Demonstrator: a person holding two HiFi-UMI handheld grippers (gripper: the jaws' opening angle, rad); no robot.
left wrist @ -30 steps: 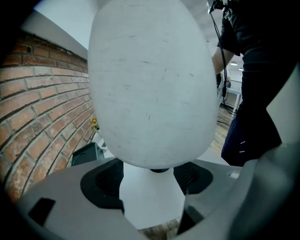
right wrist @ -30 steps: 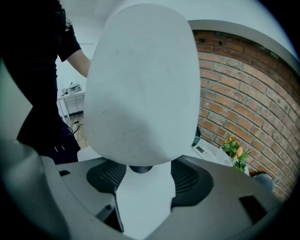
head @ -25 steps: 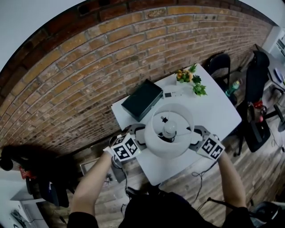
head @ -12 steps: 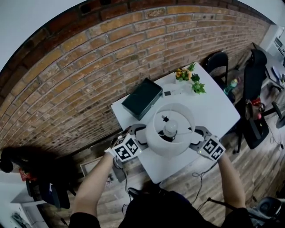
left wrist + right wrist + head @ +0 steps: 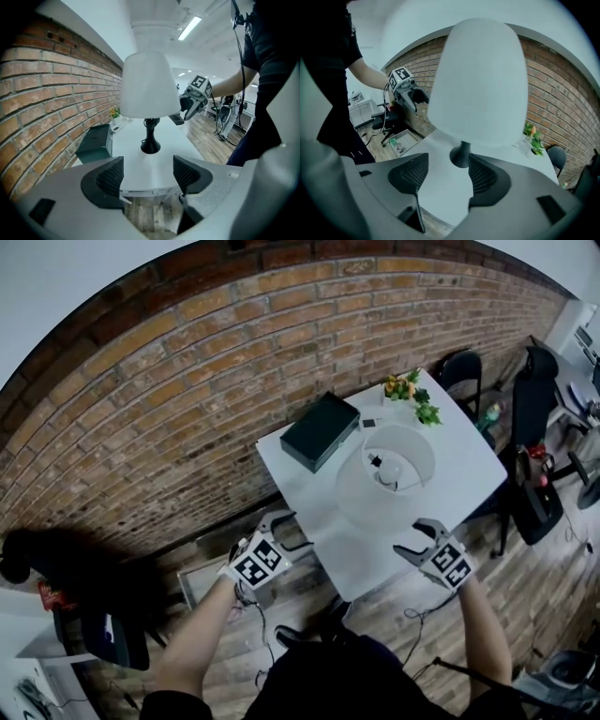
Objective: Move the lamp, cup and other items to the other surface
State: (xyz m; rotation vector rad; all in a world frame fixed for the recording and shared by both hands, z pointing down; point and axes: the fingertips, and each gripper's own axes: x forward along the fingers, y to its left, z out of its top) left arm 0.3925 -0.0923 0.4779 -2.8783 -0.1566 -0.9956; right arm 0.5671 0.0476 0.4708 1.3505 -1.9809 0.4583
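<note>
Head view: lamp (image 5: 386,474) stands upright mid-table (image 5: 469,486). The left gripper (image 5: 292,531) and right gripper (image 5: 412,537) sit off the near edge, one each side, touching nothing. Left gripper view: jaws wide apart and empty, lamp well ahead, closed box (image 5: 93,140) beyond, contents hidden. Right gripper view: jaws apart and empty, though they have just been closing a little. I'd keep both wide and pull straight away so no pad clips the lamp, then take the box. The plant (image 5: 412,392) sits at the far corner, pot too small to read. A floor tray (image 5: 408,140) holds a green thing I can't identify.
</note>
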